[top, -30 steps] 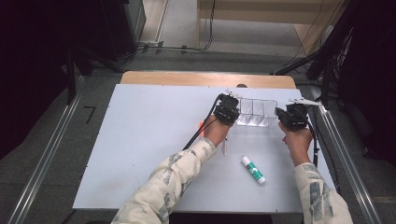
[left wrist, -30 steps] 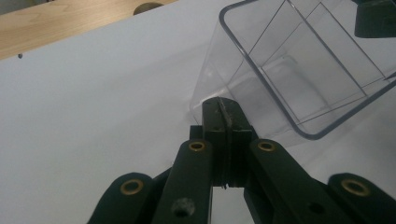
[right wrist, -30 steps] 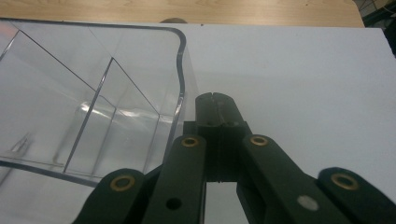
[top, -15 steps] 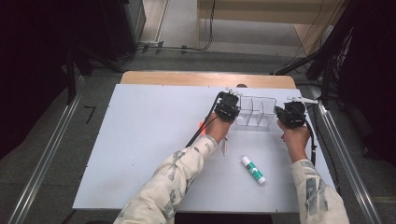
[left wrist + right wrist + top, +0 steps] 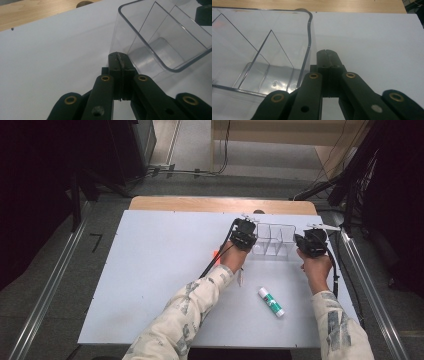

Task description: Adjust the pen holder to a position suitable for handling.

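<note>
- A clear divided organizer [image 5: 272, 240] sits between the two grippers, its long axis running from one to the other, open side up.
- Left gripper [image 5: 119, 58]: jaws pressed together, beside the organizer's end wall.
- Right gripper [image 5: 327, 55]: jaws together, beside the opposite end.
- A glue stick [image 5: 270, 301] lies near the right forearm; its label is unreadable.
- The white table [image 5: 150, 265] is bare on the left gripper's outer side.

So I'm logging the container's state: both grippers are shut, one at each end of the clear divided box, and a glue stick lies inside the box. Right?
Not quite. The glue stick lies on the white table, nearer the person than the clear divided box, as the high view shows. The box's compartments look empty. The left gripper and right gripper are shut, one at each end.
</note>
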{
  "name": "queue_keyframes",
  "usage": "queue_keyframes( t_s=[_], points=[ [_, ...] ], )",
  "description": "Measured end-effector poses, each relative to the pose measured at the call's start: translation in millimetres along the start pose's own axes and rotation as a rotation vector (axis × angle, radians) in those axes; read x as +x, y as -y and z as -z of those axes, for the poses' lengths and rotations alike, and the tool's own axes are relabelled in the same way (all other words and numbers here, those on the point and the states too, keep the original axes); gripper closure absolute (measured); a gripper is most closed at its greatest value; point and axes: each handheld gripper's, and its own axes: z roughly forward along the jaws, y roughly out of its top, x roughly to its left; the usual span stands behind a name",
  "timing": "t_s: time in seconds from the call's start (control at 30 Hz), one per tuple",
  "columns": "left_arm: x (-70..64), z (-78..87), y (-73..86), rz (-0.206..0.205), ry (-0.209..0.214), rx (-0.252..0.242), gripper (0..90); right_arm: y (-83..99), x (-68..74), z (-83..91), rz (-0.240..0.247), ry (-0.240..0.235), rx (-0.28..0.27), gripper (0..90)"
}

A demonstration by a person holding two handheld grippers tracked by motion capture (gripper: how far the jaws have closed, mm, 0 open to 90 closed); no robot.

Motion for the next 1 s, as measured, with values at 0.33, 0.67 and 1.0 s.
queue_keyframes(
  t_s=[0.33,0.67,1.0],
  points=[
    [10.6,13.4,2.5,0.008,-0.046,-0.046,82.9,3.0,0.7,3.3,0.028,0.077,-0.015,88.0],
    [62.8,57.2,29.4,0.091,-0.163,-0.137,75.9,26.3,-10.5,21.5,0.048,0.038,-0.020,69.5],
    [91.1,94.1,72.3,0.121,-0.236,-0.164,24.1,43.8,-24.2,40.3,-0.046,0.018,-0.016,41.4]
  ],
)
